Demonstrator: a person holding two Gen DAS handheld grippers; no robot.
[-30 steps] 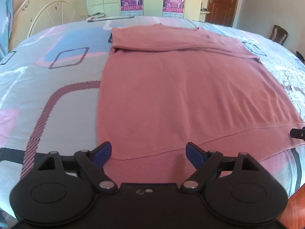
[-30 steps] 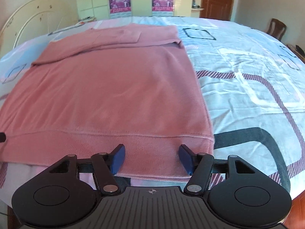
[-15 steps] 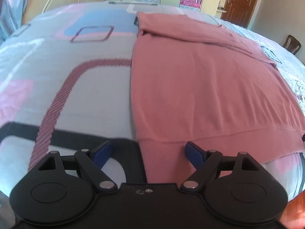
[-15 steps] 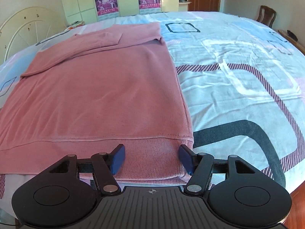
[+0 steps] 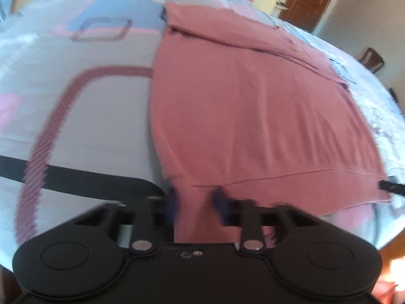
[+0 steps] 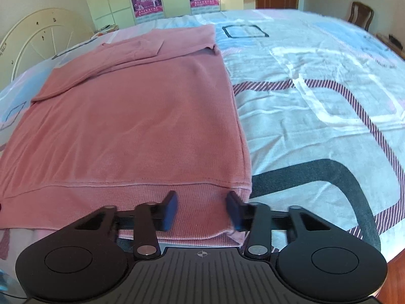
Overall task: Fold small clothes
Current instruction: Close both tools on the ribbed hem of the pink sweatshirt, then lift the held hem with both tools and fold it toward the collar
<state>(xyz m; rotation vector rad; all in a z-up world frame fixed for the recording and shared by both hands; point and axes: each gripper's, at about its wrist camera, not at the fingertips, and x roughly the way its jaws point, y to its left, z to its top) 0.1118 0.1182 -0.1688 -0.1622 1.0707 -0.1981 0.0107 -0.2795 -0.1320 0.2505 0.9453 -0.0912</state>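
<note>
A pink sweater lies flat on the patterned bed sheet, its sleeves folded across the far end. My left gripper is at the near left corner of the hem. Its jaws are closing and the ribbed fabric is bunched between the blue pads, with creases running up from them. In the right wrist view the sweater fills the left half. My right gripper is at the near right hem corner. Its jaws are closing with the hem between them, and the pads stand a little apart from the cloth.
The sheet spreads bare to the right of the sweater. A white round frame leans at the far left, with cupboards and posters behind it. A wooden chair and a brown door stand at the far right.
Both grippers slid outward along the hem to its corners. The jaws of both have narrowed, and the left ones have gathered the hem corner.
</note>
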